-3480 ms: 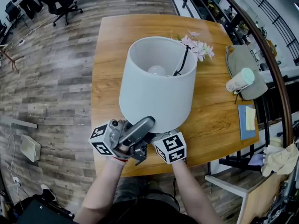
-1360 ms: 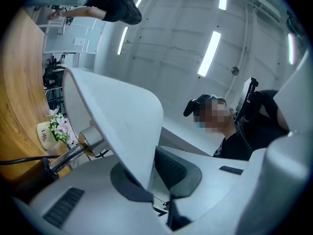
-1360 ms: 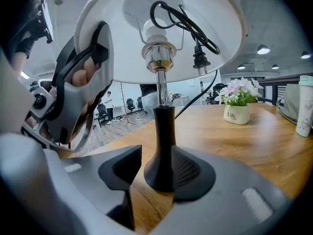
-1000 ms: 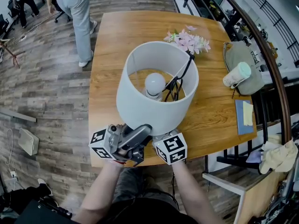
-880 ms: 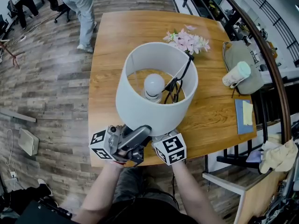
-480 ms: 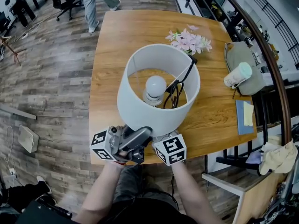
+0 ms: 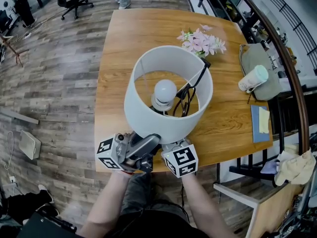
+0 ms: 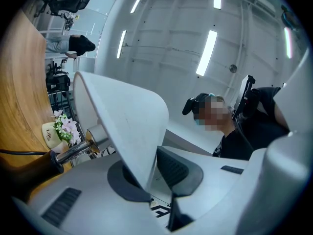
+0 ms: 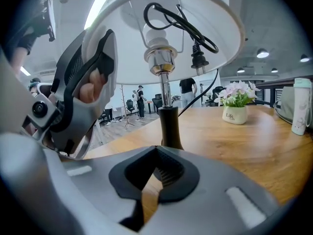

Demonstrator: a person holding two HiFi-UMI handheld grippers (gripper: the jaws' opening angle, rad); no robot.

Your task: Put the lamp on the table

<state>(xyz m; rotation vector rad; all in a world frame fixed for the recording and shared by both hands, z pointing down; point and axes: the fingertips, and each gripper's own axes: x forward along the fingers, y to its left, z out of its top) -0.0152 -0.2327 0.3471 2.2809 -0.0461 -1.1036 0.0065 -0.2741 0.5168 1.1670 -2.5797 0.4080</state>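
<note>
A lamp with a white shade [image 7: 163,113], a round bulb [image 7: 164,89] and a black cord looped inside stands upright on the wooden table [image 7: 119,43] near its front edge. My left gripper [image 7: 147,142] has the shade's near rim [image 8: 122,126] between its jaws [image 8: 154,180]; the jaws are opening and a thin gap shows beside the rim. My right gripper [image 7: 171,148] is just right of it, under the shade. In the right gripper view its jaws [image 9: 156,173] are shut on nothing, with the dark lamp stem [image 9: 168,126] close ahead and the plug [image 9: 198,58] hanging above.
A small pot of pink flowers [image 7: 200,41] stands behind the lamp. At the table's right edge are a grey bag [image 7: 260,63], a pale cup [image 7: 252,81] and a blue book [image 7: 261,125]. A railing runs along the right. Wooden floor lies to the left.
The lamp went from tilted and lifted to upright, base on the table. A person walking by the far end has left the view. The grippers stay at the shade's near rim.
</note>
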